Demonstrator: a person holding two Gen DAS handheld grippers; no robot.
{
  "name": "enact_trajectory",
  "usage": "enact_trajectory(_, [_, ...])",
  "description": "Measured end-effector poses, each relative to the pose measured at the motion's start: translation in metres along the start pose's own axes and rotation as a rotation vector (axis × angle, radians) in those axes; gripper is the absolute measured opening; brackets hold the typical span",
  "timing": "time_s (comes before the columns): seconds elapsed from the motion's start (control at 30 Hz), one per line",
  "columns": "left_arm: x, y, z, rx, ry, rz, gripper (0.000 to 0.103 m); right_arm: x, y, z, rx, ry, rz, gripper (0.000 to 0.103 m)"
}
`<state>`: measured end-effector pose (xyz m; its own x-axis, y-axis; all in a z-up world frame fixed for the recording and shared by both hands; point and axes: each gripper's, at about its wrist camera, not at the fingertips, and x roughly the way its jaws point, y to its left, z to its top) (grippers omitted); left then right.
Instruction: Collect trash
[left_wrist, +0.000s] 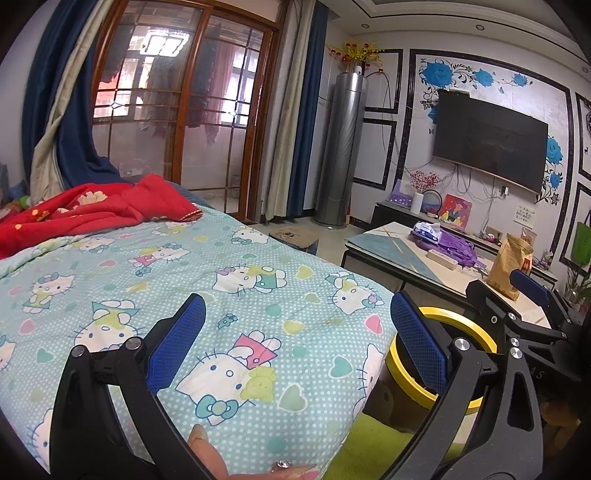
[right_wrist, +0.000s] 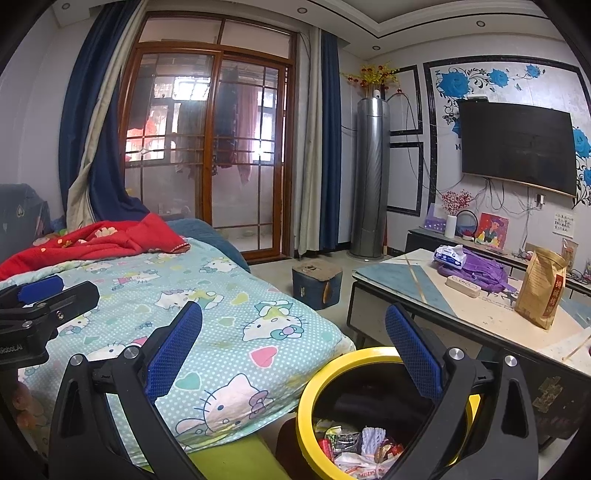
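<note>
Both tongs are gaping wide and carrying nothing. The right gripper (right_wrist: 293, 350) is hovering over the yellow-rimmed bin (right_wrist: 306, 398), likely just emptied; wrappers (right_wrist: 354, 443) are lying inside. The left gripper (left_wrist: 297, 328) is hanging beside the bin, over the quilt (left_wrist: 184, 258).

Daylight enters through the glass door (right_wrist: 207, 155) at 11 o'clock, soft and a little pink, with overexposed panes. The room is evenly lit and shadows are weak. Both views bend strongly at the edges with dark corners. The television (right_wrist: 517, 147) shows no glare.
</note>
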<state>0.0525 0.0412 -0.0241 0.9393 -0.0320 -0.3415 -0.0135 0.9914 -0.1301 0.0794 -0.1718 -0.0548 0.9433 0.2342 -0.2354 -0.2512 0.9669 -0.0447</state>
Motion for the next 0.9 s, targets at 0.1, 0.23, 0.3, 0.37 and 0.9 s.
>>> enact_trajectory(0.1, [0.0,0.0,0.0,-0.003,0.001,-0.001,0.092,0.0,0.0,0.0,-0.001,0.001,-0.001,0.097])
enact_trajectory(0.23, [0.001,-0.001,0.0,-0.003,0.008,0.004,0.092,0.0,0.0,0.0,0.0,0.0,-0.001,0.097])
enact_trajectory(0.3, [0.0,-0.001,0.0,-0.001,0.007,0.008,0.092,0.0,0.0,0.001,0.001,0.0,0.001,0.097])
enact_trajectory(0.37, [0.0,-0.001,-0.001,-0.004,0.013,-0.002,0.092,0.0,0.0,0.001,0.0,0.001,0.0,0.097])
enact_trajectory(0.9, [-0.005,0.101,0.017,-0.181,0.163,0.211,0.092,0.068,0.076,0.024,-0.004,0.262,0.177,0.097])
